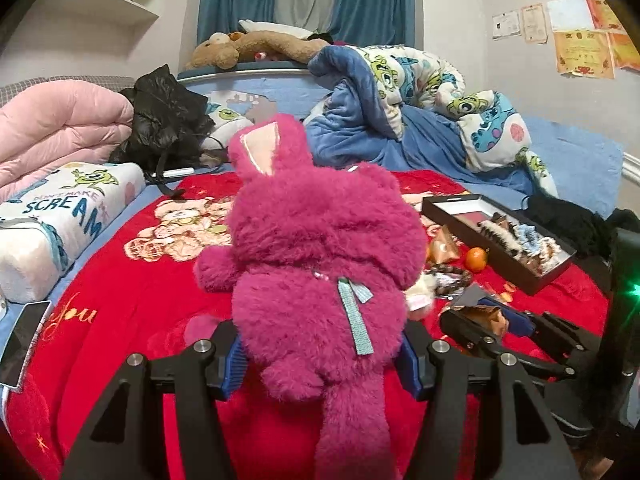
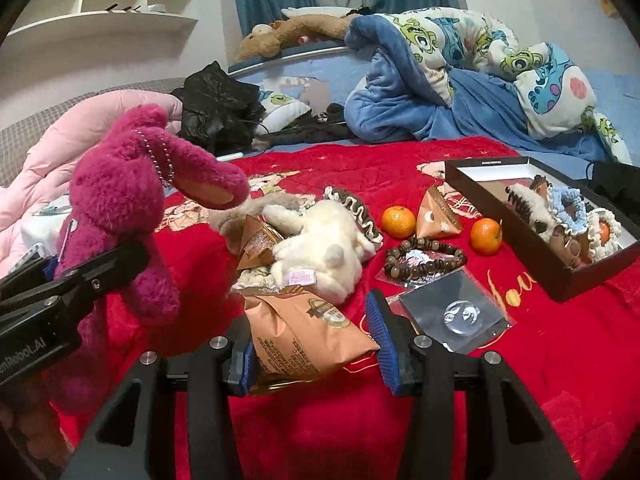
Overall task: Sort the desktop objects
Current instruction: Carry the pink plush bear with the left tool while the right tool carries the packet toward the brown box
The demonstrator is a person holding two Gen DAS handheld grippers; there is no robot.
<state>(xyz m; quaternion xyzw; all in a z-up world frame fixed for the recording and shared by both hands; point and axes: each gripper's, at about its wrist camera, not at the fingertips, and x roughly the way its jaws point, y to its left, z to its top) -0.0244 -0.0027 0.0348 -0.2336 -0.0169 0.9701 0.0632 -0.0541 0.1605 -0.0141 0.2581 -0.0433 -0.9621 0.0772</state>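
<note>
My left gripper point(image 1: 322, 364) is shut on a magenta plush bear point(image 1: 316, 264) and holds it upright above the red blanket point(image 1: 120, 292); the bear also shows at the left of the right wrist view point(image 2: 128, 208). My right gripper point(image 2: 314, 344) has an orange snack bag point(image 2: 304, 336) between its jaws; its left pad touches the bag, its right pad stands a little off. A white plush toy point(image 2: 320, 252), two tangerines point(image 2: 398, 222) point(image 2: 485, 236), a bead bracelet point(image 2: 424, 258) and a clear packet point(image 2: 456, 316) lie on the blanket.
A dark open box point(image 2: 560, 280) with hair clips and scrunchies sits at the right. A triangular snack pack point(image 2: 436, 216) lies between the tangerines. A phone point(image 1: 24, 340) rests at the left edge. Pillows, quilts and a black bag lie behind.
</note>
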